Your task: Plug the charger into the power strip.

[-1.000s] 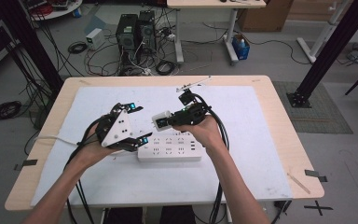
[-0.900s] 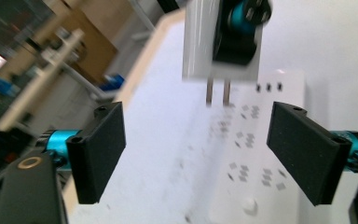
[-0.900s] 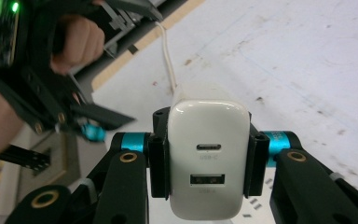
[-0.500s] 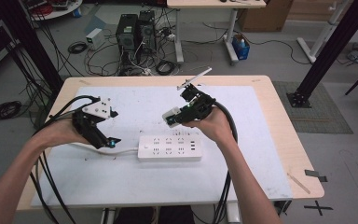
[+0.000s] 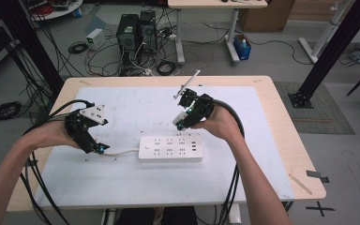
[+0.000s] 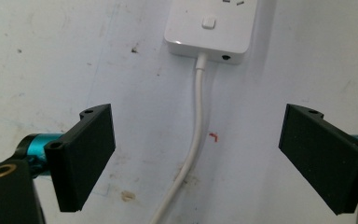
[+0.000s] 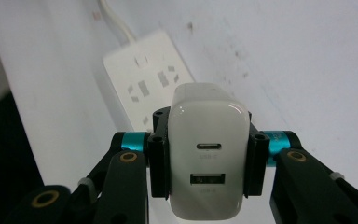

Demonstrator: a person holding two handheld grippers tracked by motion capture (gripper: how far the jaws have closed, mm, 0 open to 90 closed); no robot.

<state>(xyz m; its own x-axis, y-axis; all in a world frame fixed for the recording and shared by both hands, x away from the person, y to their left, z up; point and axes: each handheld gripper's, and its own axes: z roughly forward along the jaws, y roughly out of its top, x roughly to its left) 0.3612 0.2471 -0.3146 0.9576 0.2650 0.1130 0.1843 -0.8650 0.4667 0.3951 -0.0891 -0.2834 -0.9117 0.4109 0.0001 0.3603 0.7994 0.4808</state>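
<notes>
The right gripper (image 5: 182,121) is clamped on a white USB charger (image 7: 208,154); in the right gripper view both pads press the charger's flanks, its two ports face the camera, and the power strip (image 7: 145,77) lies on the mat beyond it. In the high view this gripper hangs above the table, off the strip's upper edge at about 1 o'clock from the strip's centre, the charger clear of the sockets. The left gripper (image 5: 98,149) has changed most: a second ago it sat against the strip's left end beside the right hand; it has since drawn away toward 9 o'clock, and its jaws have just been opening. In the left gripper view they stand wide apart with nothing held, the white cord (image 6: 193,140) running between them without touching either pad, the strip's switch end at 12 o'clock. The power strip (image 5: 170,148) lies flat on the white mat (image 5: 136,108), near the table's middle, just below the right hand. Judged from this, the strip is no longer steadied by the left gripper, so seating the charger in a socket will probably depend on a straight downward push; an angled push could slide the strip along the mat.
</notes>
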